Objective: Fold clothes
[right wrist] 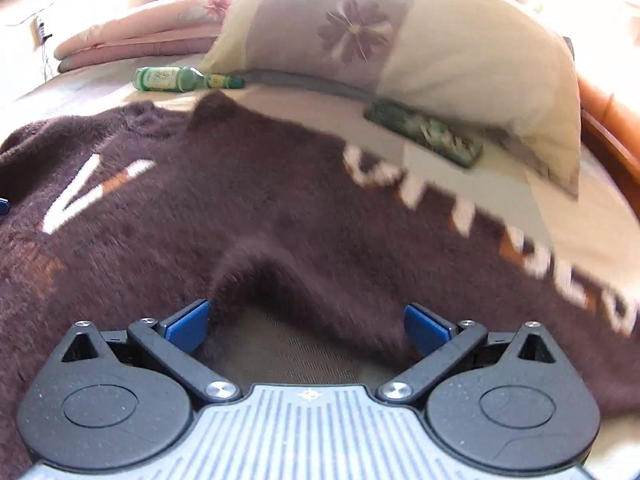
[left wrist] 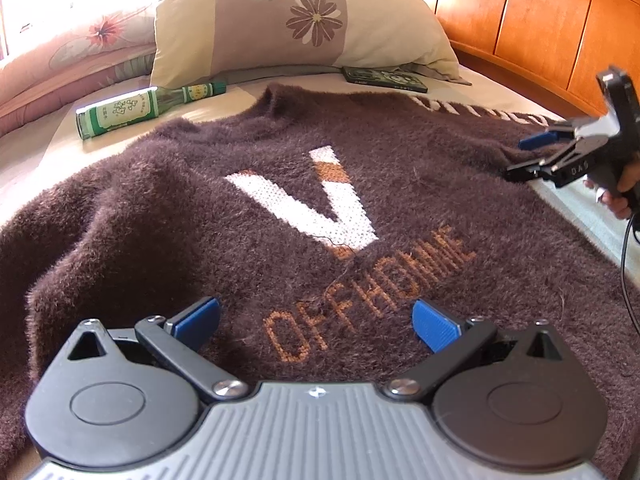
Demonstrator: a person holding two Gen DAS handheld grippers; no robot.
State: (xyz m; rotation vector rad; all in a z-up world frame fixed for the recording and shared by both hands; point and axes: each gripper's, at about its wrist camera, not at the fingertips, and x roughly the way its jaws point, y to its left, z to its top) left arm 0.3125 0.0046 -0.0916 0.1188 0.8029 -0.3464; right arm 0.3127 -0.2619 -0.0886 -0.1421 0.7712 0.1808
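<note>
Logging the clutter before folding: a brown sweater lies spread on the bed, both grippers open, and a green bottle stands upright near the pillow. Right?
Not quite: the green bottle lies on its side near the pillow, as the left wrist view shows. The rest holds.

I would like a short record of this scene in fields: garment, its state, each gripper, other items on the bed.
garment: brown sweater with a white V
state: spread on the bed, not yet folded
left gripper: open, above the sweater
right gripper: open, at the sweater's edge
other items: green bottle, floral pillow, dark flat case
</note>
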